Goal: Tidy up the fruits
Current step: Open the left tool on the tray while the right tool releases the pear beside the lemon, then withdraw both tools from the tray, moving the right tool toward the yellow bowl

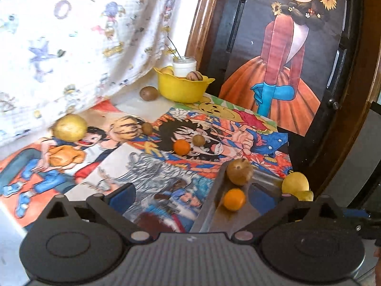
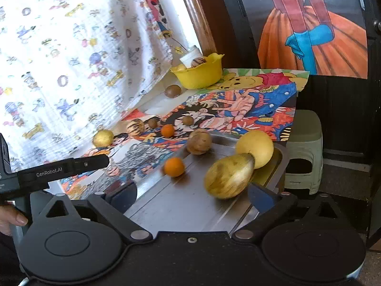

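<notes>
A steel tray [image 2: 181, 205] lies on the cartoon-covered table. In it are a small orange [image 2: 174, 166], a brown round fruit [image 2: 199, 141], a yellow lemon-like fruit [image 2: 257, 147] and an oval yellow-brown fruit [image 2: 228, 176]. My right gripper [image 2: 193, 194] is open and empty just before the oval fruit. My left gripper [image 1: 190, 196] is open and empty over the tray's left rim [image 1: 209, 205], near the orange [image 1: 233, 199]. On the table lie a yellow fruit [image 1: 69, 127], a striped one [image 1: 124, 127], another orange [image 1: 182, 146] and small brown fruits [image 1: 198, 140].
A yellow bowl [image 1: 182, 88] with fruits stands at the back beside a white jar [image 1: 184, 66], with a brown fruit [image 1: 148, 93] next to it. A patterned curtain [image 1: 71, 35] hangs at the left. A green stool [image 2: 304, 152] stands right of the table.
</notes>
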`<action>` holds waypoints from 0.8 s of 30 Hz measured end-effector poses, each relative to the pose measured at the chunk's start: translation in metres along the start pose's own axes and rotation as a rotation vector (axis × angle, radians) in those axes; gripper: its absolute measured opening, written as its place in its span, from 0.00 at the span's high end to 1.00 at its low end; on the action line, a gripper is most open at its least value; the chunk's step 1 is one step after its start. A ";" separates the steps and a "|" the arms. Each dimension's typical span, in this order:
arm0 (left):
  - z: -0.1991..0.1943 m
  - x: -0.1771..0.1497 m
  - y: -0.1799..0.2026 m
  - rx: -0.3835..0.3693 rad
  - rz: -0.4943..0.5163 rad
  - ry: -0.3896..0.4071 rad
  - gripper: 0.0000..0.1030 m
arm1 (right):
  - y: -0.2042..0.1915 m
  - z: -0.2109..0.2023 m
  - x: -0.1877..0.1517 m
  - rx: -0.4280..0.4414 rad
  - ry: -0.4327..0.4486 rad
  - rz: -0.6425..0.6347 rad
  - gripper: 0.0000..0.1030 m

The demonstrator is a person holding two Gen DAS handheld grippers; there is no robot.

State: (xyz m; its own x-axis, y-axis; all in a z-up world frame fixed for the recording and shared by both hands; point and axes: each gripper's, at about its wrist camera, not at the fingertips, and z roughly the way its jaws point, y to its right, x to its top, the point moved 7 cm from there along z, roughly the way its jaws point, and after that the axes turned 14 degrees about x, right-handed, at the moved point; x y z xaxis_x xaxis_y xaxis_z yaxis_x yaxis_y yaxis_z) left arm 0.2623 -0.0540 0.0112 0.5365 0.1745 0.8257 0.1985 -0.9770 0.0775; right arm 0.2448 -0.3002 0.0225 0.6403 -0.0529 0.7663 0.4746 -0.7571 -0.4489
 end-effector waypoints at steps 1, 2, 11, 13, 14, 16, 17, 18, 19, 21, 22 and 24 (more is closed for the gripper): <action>-0.005 -0.002 -0.005 0.002 0.003 -0.001 0.00 | -0.006 -0.003 -0.003 -0.003 -0.001 -0.006 0.01; -0.009 -0.004 -0.008 0.004 0.007 -0.002 0.00 | -0.012 -0.005 -0.006 -0.010 -0.003 -0.009 0.01; -0.044 -0.034 -0.026 0.033 0.112 -0.024 0.00 | -0.056 -0.009 -0.049 -0.076 -0.111 -0.018 0.01; -0.048 -0.039 -0.031 0.051 0.117 -0.028 0.00 | -0.061 -0.008 -0.057 -0.084 -0.137 -0.009 0.01; -0.050 -0.042 -0.034 0.052 0.118 -0.028 0.00 | -0.063 -0.008 -0.061 -0.087 -0.153 0.001 0.01; -0.054 -0.046 -0.040 0.054 0.119 -0.035 0.00 | -0.066 -0.007 -0.068 -0.094 -0.195 0.036 0.01; -0.056 -0.048 -0.043 0.057 0.124 -0.041 0.00 | -0.068 -0.007 -0.071 -0.096 -0.209 0.052 0.01; -0.056 -0.049 -0.045 0.060 0.129 -0.044 0.00 | -0.070 -0.007 -0.074 -0.094 -0.220 0.064 0.01; -0.057 -0.051 -0.048 0.063 0.136 -0.045 0.00 | -0.072 -0.007 -0.077 -0.092 -0.231 0.075 0.01; -0.060 -0.054 -0.053 0.068 0.146 -0.047 0.00 | -0.077 -0.006 -0.082 -0.093 -0.259 0.094 0.01; -0.062 -0.055 -0.056 0.068 0.147 -0.051 0.00 | -0.079 -0.005 -0.084 -0.092 -0.276 0.104 0.01; -0.062 -0.058 -0.061 0.071 0.146 -0.062 0.00 | -0.083 -0.002 -0.087 -0.083 -0.298 0.123 0.01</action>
State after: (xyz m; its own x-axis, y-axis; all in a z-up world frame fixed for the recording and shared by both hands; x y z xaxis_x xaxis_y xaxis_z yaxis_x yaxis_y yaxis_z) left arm 0.1682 -0.0125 -0.0063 0.6129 0.0407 0.7891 0.1709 -0.9819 -0.0821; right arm 0.1484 -0.2340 -0.0057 0.8442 0.0361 0.5349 0.3397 -0.8078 -0.4817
